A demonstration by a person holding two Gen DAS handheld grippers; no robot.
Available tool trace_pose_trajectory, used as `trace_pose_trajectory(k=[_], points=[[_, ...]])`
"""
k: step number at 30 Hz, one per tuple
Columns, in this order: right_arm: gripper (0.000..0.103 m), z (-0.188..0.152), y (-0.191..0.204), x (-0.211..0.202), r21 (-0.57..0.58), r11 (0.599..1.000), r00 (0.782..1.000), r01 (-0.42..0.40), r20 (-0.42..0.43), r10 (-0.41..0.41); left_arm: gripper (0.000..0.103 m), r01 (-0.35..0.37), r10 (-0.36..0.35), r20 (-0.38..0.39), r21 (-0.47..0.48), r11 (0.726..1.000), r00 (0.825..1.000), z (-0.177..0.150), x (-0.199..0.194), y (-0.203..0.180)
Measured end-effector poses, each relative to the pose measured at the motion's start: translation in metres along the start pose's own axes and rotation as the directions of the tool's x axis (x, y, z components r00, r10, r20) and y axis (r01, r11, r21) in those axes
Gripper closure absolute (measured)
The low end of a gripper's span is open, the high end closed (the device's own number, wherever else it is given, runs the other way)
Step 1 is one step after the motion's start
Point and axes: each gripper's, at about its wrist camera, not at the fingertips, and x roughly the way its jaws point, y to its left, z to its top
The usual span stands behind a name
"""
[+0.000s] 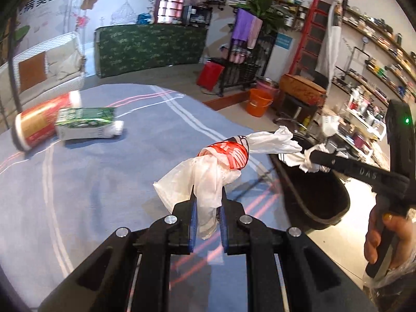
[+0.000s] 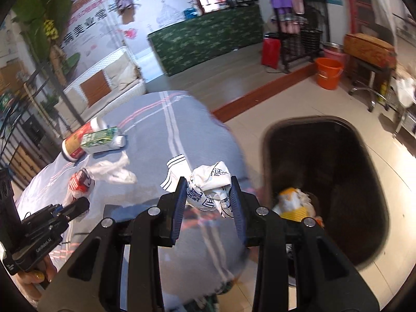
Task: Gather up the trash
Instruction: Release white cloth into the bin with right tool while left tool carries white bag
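Table (image 2: 182,119) under a blue cloth, left; black bin (image 2: 325,182) on the floor at its right edge, some waste already inside. Far left on the cloth lie a red cup (image 1: 36,124) and a green carton (image 1: 85,126), touching — not yet collected. Left gripper (image 1: 208,205) is clamped on a white plastic bag (image 1: 208,174) with red print. Right gripper (image 2: 208,195) pinches a crumpled printed wrapper (image 2: 210,184), near the bin rim. Step in hand: carrying to the bin. Next, I judge — bring each load over the opening, then part the jaws.
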Motion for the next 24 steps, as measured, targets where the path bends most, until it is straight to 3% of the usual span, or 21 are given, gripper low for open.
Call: trace_pose_trajectory(k=[15, 24], points=[[0.069, -0.02, -0.084, -0.042, 0.116, 0.98, 0.985, 0.164, 0.034, -0.168, 0.088, 0.144, -0.142, -0.033, 0.069, 0.987, 0.989, 0.006, 0.029, -0.077], [0.069, -0.025, -0.113, -0.022, 0.131, 0.953, 0.961, 0.274, -0.012, -0.275, 0.088, 0.188, -0.182, -0.06, 0.106, 0.976, 0.981, 0.007, 0.042, -0.109]])
